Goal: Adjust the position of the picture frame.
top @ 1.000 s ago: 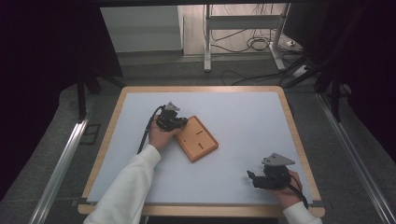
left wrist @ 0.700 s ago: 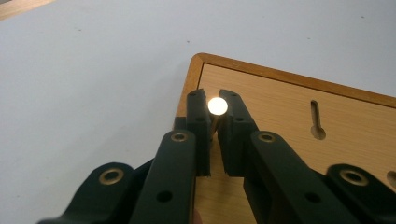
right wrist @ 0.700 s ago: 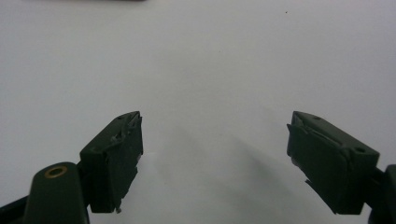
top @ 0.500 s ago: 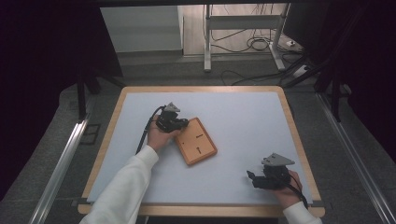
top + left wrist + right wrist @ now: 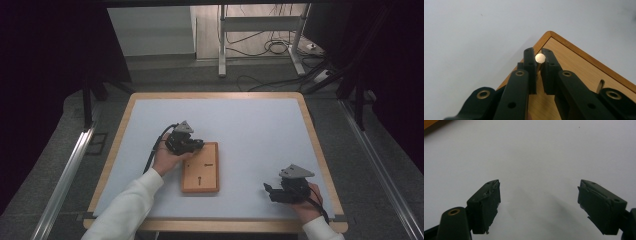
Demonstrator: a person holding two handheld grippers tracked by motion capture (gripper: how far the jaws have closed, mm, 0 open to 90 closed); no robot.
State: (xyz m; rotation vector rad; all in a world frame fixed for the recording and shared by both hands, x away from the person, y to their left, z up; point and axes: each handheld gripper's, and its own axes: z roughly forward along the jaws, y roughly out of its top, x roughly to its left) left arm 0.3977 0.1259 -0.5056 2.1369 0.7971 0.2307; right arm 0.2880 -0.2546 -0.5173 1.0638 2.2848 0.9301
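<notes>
A flat wooden board [image 5: 201,172] with a raised rim lies on the white table top [image 5: 250,130], left of middle, its long sides square to the table. My left gripper [image 5: 198,145] reaches over the board's far left corner. In the left gripper view its jaws are shut on a small round-ended peg [image 5: 540,58] that stands at the edge of the board [image 5: 584,75]. Near the front right edge my right gripper [image 5: 270,193] rests low over the table. The right gripper view shows its fingers [image 5: 486,202] wide apart over bare white surface, with nothing between them.
The board has a short dark slot [image 5: 208,164] and a second small mark [image 5: 199,179] on its face. The table has a wooden frame [image 5: 320,150]. Beyond it stand a metal stand [image 5: 260,35] and loose cables [image 5: 272,47] on the floor.
The board has turned from a slant to square with the table and slid toward the front, with my left gripper on its corner. The right gripper has stayed put.
</notes>
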